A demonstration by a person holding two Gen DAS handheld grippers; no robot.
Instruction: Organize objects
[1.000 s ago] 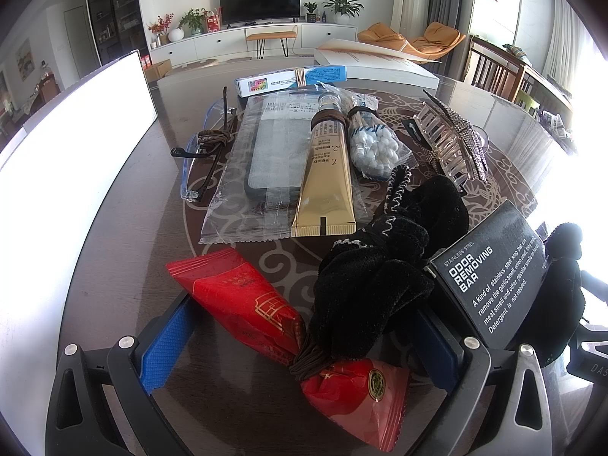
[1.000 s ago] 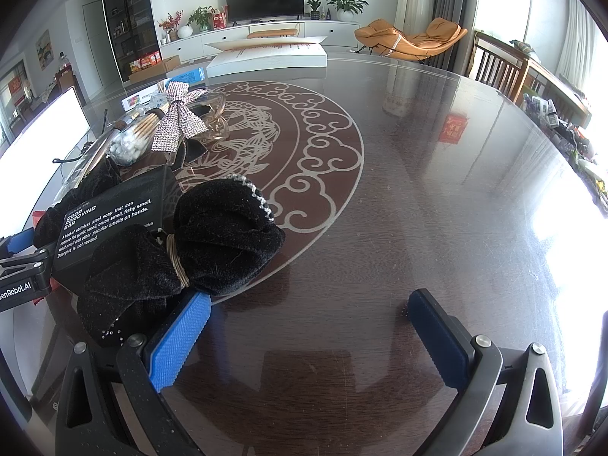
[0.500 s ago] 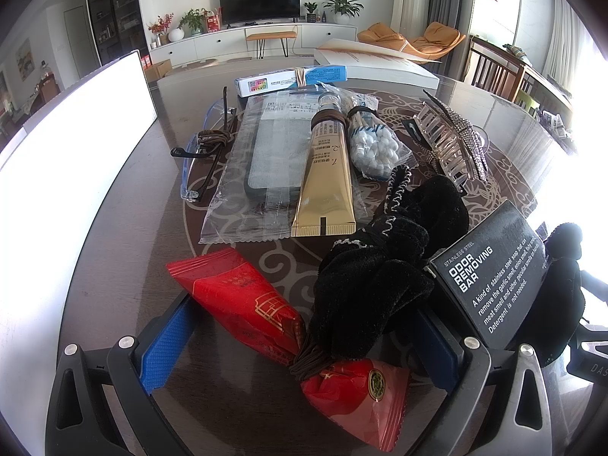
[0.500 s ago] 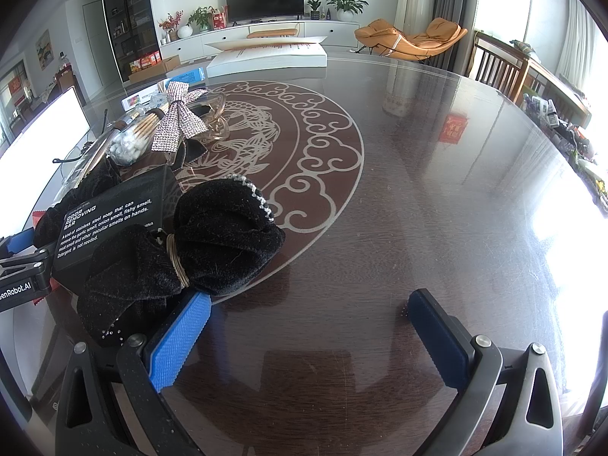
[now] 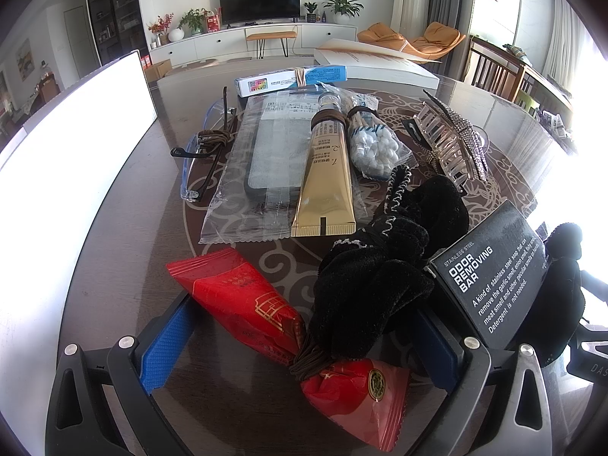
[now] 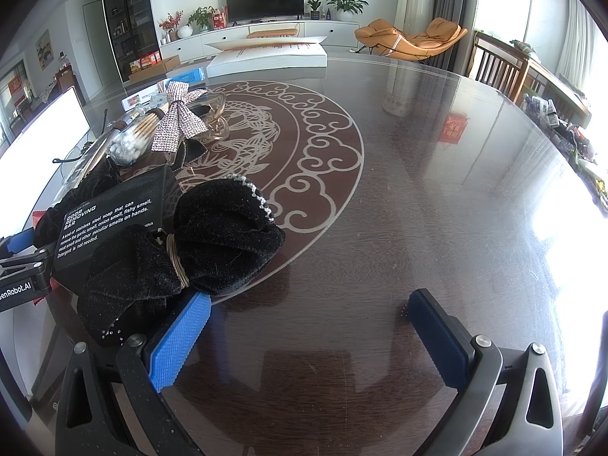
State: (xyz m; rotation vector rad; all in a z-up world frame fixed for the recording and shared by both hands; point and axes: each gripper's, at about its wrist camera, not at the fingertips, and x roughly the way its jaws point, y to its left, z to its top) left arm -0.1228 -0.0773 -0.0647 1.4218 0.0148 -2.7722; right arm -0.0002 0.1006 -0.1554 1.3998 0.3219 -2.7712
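My left gripper (image 5: pixel 300 345) is open, its blue pads either side of two red snack packets (image 5: pixel 243 304) tied with a brown band and a black velvet scrunchie (image 5: pixel 376 277). Beyond lie a gold tube (image 5: pixel 326 178), a bagged phone case (image 5: pixel 273 159), a cotton swab bag (image 5: pixel 374 146), glasses (image 5: pixel 201 152), a rhinestone hair claw (image 5: pixel 448 140) and a black odor-removing-bar box (image 5: pixel 494 273). My right gripper (image 6: pixel 307 338) is open over bare table, just right of a black velvet bow (image 6: pixel 197 254) and the same box (image 6: pixel 106 224).
A white panel (image 5: pixel 64 174) stands along the table's left side. A blue-white box (image 5: pixel 292 78) and a large flat white box (image 6: pixel 269 57) lie at the far edge. The dark glass table (image 6: pixel 437 190) stretches to the right. Chairs (image 6: pixel 497 64) stand beyond.
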